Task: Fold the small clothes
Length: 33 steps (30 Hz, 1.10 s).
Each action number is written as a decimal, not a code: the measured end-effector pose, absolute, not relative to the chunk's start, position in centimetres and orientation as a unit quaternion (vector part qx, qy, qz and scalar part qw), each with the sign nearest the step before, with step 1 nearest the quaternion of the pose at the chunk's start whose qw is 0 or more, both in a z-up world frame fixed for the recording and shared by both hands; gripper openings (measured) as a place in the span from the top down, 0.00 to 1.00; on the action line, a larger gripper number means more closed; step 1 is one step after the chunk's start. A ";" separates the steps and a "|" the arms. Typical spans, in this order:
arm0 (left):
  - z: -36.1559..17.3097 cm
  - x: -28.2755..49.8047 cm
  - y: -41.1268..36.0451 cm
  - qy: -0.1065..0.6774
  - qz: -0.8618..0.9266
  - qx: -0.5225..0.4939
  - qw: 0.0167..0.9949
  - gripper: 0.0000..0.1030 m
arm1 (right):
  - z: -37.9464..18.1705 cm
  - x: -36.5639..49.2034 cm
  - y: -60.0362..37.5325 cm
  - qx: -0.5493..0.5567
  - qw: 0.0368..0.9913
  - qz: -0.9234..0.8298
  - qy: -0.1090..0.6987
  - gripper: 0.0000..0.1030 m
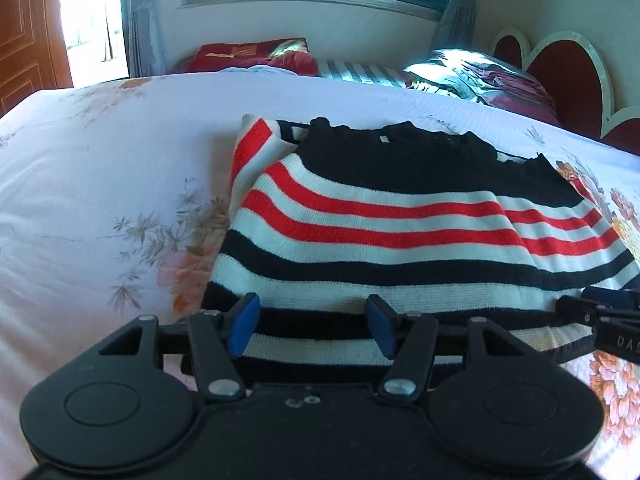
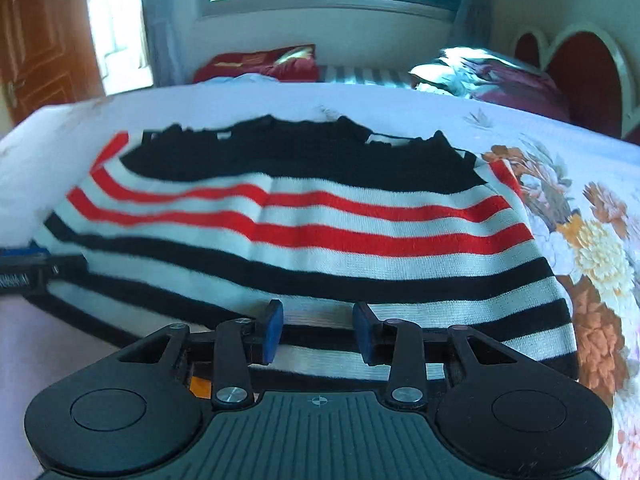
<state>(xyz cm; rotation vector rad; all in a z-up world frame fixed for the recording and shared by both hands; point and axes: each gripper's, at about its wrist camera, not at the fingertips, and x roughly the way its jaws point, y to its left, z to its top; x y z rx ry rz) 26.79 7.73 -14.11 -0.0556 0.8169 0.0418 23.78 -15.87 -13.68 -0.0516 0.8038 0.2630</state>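
Observation:
A small knit sweater (image 1: 392,232) with black, white and red stripes lies on the floral bed sheet (image 1: 100,184), its sides folded in, black collar end far from me. It also shows in the right wrist view (image 2: 320,232). My left gripper (image 1: 314,326) is open, its blue pads over the near hem on the left part. My right gripper (image 2: 318,330) is open over the near hem on the right part. The right gripper's tip shows at the edge of the left wrist view (image 1: 600,312); the left gripper's tip shows in the right wrist view (image 2: 28,268).
Red pillows (image 1: 252,54) and a rumpled shiny quilt (image 1: 472,76) lie at the far side of the bed. A red heart-shaped headboard (image 1: 568,76) stands at the right. A window with curtains is behind, and a wooden door (image 1: 24,40) at the left.

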 end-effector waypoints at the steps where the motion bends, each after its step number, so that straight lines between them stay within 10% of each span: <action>1: -14.2 26.7 7.6 0.397 0.022 -0.021 0.917 0.43 | -13.8 23.6 -16.1 -0.036 0.912 0.135 0.386 0.64; 11: -12.6 24.6 9.0 0.406 0.058 -0.100 0.907 0.40 | -12.0 23.7 -19.8 -0.005 0.913 0.189 0.362 0.64; 15: -12.5 23.0 10.3 0.417 0.076 -0.189 0.886 0.20 | -10.5 24.4 -19.3 0.003 0.913 0.212 0.349 0.64; 33: -17.0 25.0 14.4 0.346 0.049 -0.417 0.839 0.20 | -11.0 27.7 -15.2 0.022 0.912 0.203 0.357 0.64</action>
